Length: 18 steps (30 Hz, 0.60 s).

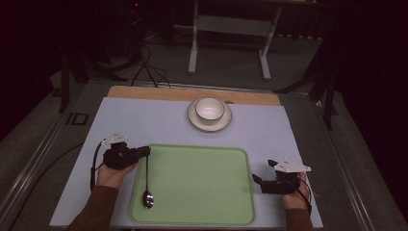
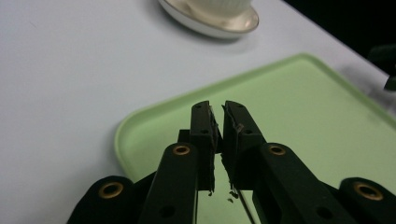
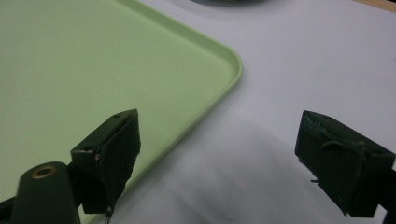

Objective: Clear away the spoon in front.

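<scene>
The spoon (image 1: 146, 185) is in my left gripper (image 1: 143, 151): the jaws are clenched on the far end of its thin handle, and in the left gripper view only a narrow slit stays between them. The handle runs from there toward me and the bowl of the spoon lies on the near left part of the green tray (image 1: 202, 211), I think touching it. My right gripper (image 1: 262, 172) has its jaws released, wide apart, just beside the tray's right edge, grasping nothing.

I judge the step is to lay the spoon down on the tray. To do it well I should lower the handle until it lies flat, then release slowly, so that it does not roll or jump. I should keep the handle inside the left rim, because it is very close to it. Farther off, the white bowl (image 1: 210, 109) stands on its saucer (image 1: 194, 120) at the far middle of the tabletop (image 1: 120, 120), well apart.
</scene>
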### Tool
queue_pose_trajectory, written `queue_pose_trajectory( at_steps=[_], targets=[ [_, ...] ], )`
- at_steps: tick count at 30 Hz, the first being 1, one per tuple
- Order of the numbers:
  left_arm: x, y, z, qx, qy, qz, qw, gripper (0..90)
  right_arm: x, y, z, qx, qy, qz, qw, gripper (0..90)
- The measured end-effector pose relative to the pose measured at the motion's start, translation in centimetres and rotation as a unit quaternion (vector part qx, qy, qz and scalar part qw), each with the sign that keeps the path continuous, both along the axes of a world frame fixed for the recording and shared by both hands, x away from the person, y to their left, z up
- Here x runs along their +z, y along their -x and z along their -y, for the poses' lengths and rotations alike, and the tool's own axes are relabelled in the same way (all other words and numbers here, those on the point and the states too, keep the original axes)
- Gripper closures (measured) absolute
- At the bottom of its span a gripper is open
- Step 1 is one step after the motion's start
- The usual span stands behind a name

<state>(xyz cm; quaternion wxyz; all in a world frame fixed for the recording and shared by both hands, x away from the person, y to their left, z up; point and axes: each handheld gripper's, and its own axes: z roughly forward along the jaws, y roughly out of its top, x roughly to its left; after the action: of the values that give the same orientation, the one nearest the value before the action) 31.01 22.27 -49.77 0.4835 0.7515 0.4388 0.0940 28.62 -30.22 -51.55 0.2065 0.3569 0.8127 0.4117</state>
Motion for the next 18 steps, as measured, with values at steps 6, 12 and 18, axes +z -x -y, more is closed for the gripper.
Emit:
queue_pose_trajectory(
  at_steps=[6,12,18],
  targets=[
    [-1.1,-0.7,0.8,-0.014,-0.019,-0.011,0.9997,81.3,0.0,0.0,0.0,0.0,0.001,0.0,1.0,13.9],
    [-2.1,-1.2,0.7,-0.018,-0.019,-0.015,0.9996,80.5,0.0,0.0,0.0,0.001,0.002,-0.001,1.0,13.9],
    [-3.0,-1.6,0.3,-0.002,-0.025,-0.023,0.9994,78.5,-0.1,0.0,-0.1,0.002,0.003,-0.002,1.0,13.9]
  ],
)
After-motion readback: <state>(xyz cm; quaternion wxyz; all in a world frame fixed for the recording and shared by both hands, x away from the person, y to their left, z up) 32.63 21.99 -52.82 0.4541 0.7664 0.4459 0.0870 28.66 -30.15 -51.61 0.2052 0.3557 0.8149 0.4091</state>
